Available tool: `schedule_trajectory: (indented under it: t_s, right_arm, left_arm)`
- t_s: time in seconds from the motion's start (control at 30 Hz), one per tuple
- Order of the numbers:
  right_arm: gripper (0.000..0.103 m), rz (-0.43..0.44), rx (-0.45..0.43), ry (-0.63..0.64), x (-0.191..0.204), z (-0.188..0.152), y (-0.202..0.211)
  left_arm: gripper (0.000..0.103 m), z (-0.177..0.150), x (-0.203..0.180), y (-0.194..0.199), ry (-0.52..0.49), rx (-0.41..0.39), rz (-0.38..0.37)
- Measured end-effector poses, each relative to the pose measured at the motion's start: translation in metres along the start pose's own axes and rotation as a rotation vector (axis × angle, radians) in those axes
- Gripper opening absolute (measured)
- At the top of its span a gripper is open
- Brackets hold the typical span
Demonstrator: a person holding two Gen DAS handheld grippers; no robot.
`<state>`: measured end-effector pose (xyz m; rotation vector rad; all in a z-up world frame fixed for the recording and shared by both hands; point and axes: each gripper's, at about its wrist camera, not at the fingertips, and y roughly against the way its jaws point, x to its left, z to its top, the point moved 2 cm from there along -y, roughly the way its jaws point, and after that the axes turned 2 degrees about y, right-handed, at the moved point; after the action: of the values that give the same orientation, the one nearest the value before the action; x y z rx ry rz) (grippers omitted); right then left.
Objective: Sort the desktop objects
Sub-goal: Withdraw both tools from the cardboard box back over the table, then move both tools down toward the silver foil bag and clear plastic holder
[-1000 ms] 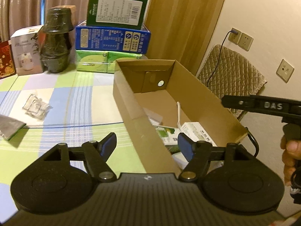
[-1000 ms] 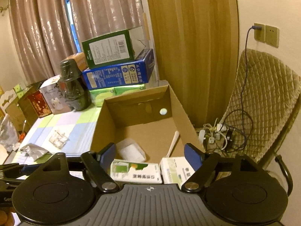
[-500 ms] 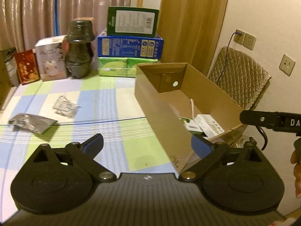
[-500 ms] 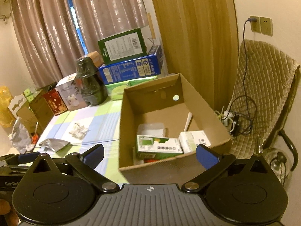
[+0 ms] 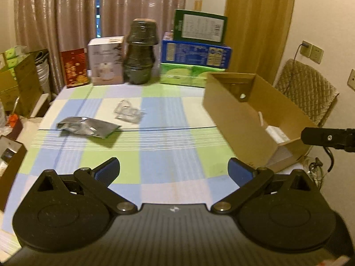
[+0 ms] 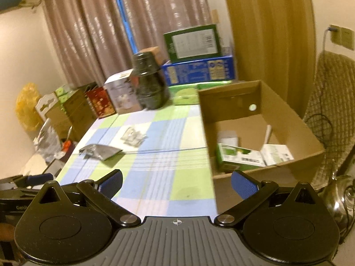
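Note:
A silver foil pouch (image 5: 86, 129) (image 6: 99, 151) and a crumpled clear plastic packet (image 5: 127, 111) (image 6: 133, 136) lie on the checked tablecloth (image 5: 168, 115), left of an open cardboard box (image 5: 235, 119) (image 6: 310, 137). The box holds a green-and-white carton (image 6: 239, 158), a white carton (image 6: 277, 155) and other small items. My left gripper (image 5: 174, 171) is open and empty above the table's near edge. My right gripper (image 6: 176, 182) is open and empty, near the box's front left corner.
Stacked green and blue boxes (image 5: 195, 51), a dark wrapped pot stack (image 5: 141, 53), a white box (image 5: 106, 61) and a red box (image 5: 74, 67) line the table's far edge. Cardboard cartons (image 5: 20, 84) stand off the left side. A padded chair (image 5: 310, 88) stands right of the box.
Both grippers have pulled back from over the box and swung left toward the tablecloth. Their jaws have opened wider. Nothing was picked up.

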<state>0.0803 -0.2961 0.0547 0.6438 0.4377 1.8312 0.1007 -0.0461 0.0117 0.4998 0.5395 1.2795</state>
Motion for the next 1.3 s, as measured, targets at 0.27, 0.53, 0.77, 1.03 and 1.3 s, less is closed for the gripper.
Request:
schedule_trajectory:
  t_s: [0.27,0.53,0.77,1.03,1.3]
  right_arm:
    - [0.101,0.033,0.029,0.076,0.027,-0.001,-0.012]
    - [0.101,0.053,0.055,0.131,0.044,0.001,-0.027]
    - [0.101,0.06,0.074,0.171,0.053,0.005,-0.043]
    - [0.101,0.09,0.114,0.24,0.07,0.01,-0.075]
    - [0.101,0.144,0.171,0.395,0.095,0.016,-0.125]
  left_arm:
    - [0.102,-0.004,0.041,0.014,-0.077,0.019,-0.015]
    - [0.102,-0.008,0.06,0.01,-0.162,0.062,-0.046]
    - [0.102,-0.009,0.072,-0.001,-0.204,0.087,-0.074]
    - [0.102,-0.009,0.088,-0.02,-0.286,0.104,-0.056]
    - [0.102,0.0,0.111,-0.045,-0.452,0.108,-0.064]
